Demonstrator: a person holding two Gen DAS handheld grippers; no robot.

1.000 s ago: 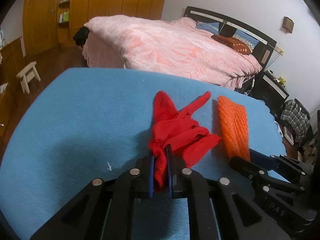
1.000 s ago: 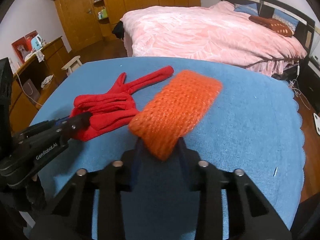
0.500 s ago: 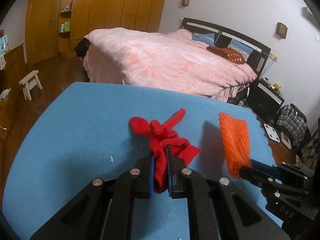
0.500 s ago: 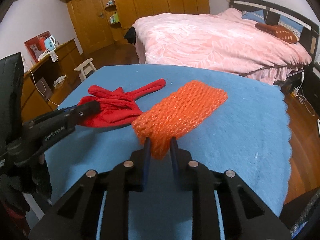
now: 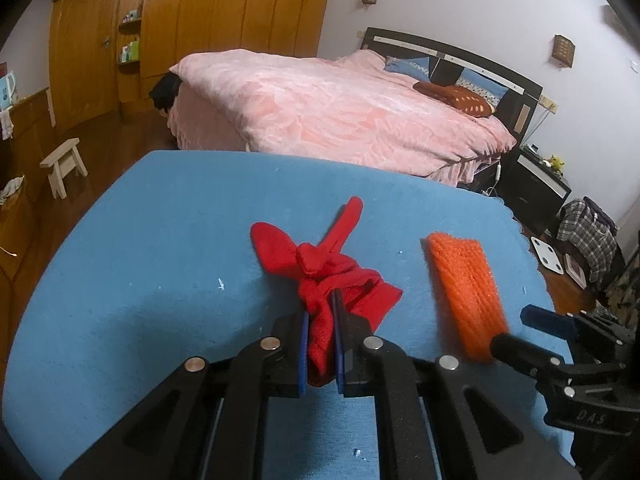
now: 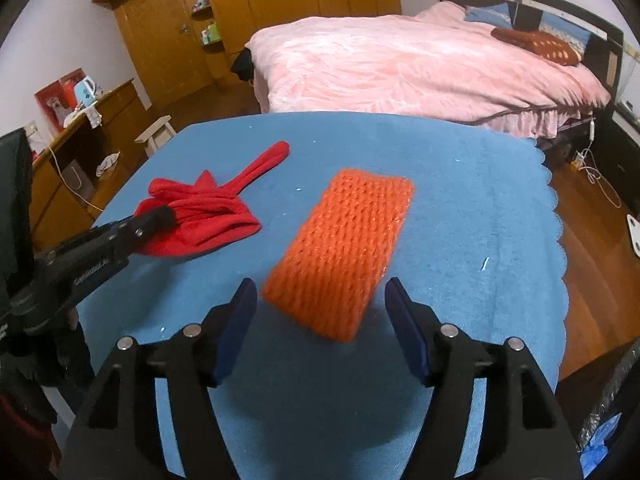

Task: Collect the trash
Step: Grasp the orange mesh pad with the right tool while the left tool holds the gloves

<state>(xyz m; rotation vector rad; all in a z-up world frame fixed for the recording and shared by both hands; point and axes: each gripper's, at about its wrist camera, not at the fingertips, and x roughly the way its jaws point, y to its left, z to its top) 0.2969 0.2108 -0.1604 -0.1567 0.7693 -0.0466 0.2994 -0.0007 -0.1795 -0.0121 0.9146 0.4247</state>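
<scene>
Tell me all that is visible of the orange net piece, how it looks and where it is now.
The orange foam net is a flat, oblong sleeve of soft mesh, ribbed like knitting and slightly glossy. It is blurred and shows a shadow beneath, so whether it rests on the blue tablecloth is unclear. The right gripper has just been opening; its jaws stand wide at either side of the near end, not pressing it. The red cloth is apart from it.

Right gripper at bottom centre, jaws just opened wide; orange knit mesh sleeve sits between them, pads clear of it on both sides, slightly blurred. Left gripper comes in from the left edge, clamped on the red cloth mid-left. Both over the blue-covered table. Pink bed across the top, wooden wardrobe upper left.
</scene>
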